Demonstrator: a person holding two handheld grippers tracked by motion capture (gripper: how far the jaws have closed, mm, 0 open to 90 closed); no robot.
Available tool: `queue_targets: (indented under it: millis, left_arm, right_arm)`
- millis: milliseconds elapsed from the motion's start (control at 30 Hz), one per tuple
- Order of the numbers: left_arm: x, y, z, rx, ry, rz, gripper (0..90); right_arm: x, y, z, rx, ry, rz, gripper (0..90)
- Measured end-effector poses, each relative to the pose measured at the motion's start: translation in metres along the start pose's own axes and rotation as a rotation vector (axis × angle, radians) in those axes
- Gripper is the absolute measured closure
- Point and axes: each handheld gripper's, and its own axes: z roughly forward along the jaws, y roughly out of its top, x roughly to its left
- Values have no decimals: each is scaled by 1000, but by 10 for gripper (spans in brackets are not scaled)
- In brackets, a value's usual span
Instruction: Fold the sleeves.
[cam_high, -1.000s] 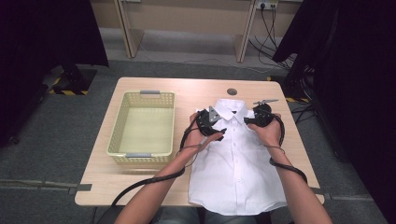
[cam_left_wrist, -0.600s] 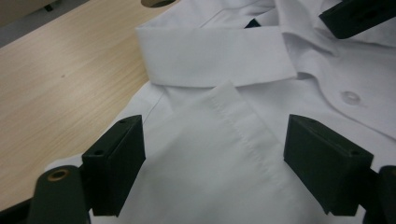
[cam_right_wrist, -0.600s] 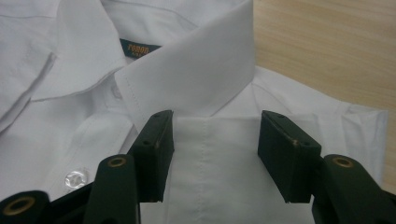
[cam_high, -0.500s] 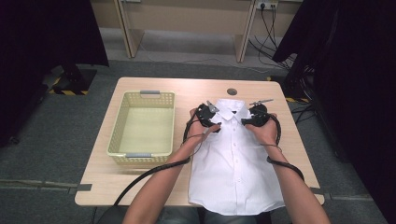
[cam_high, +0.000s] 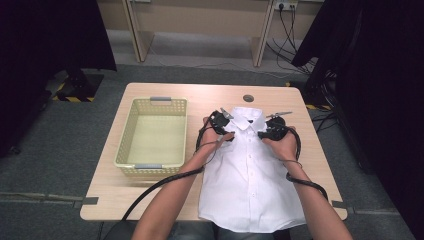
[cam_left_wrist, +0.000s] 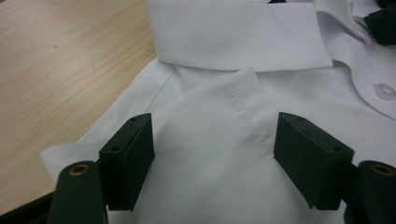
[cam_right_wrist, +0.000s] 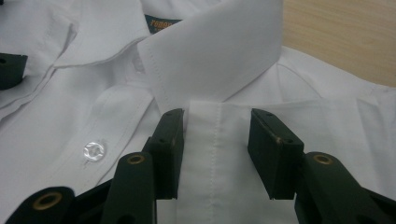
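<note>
So the shirt (cam_high: 250, 175) lies flat and buttoned on the tabletop (cam_high: 150, 197), collar away from the person, with the basket (cam_high: 152, 132) just to its left. Both claws sit at the shoulders, one on each side of the collar (cam_left_wrist: 238, 32).

Left claw (cam_left_wrist: 212, 149): jaws have just been closing, and a raised fold of cloth stands between them, but the pads aren't pressing on it yet, there's a gap on both sides. Right claw (cam_right_wrist: 215, 154): also been closing, with a stitched fold of cloth between its jaws. Its left pad looks like it touches the fold and the right one seems just shy, though from this angle I honestly can't swear to it. I'd call both spread around cloth, not pinching yet.

What could go wrong from here:
- If a claw shuts on the top layer alone, the shirt will sag open or twist when lifted.
- The left fold is wide and loose, so it could flatten out and slip away as the jaws come in.
- If one side grabs before the other, the shirt gets dragged crooked.

Hard to make out: how many layers are in each fold, since the jaws hide the underside. The hem hangs over the near tabletop edge and is cut off in the high view. The collar label is too small to read.
</note>
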Motion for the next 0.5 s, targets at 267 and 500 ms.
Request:
queue_targets:
  millis: [267, 500]
  left_arm:
    - [-3, 5, -10, -27, -1, -4, 263]
    - [6, 14, -3, -39, 3, -49, 228]
  right_arm:
    - [0, -1, -10, -5, 23, 41, 506]
    - [-14, 18, -9, -55, -11, 55, 455]
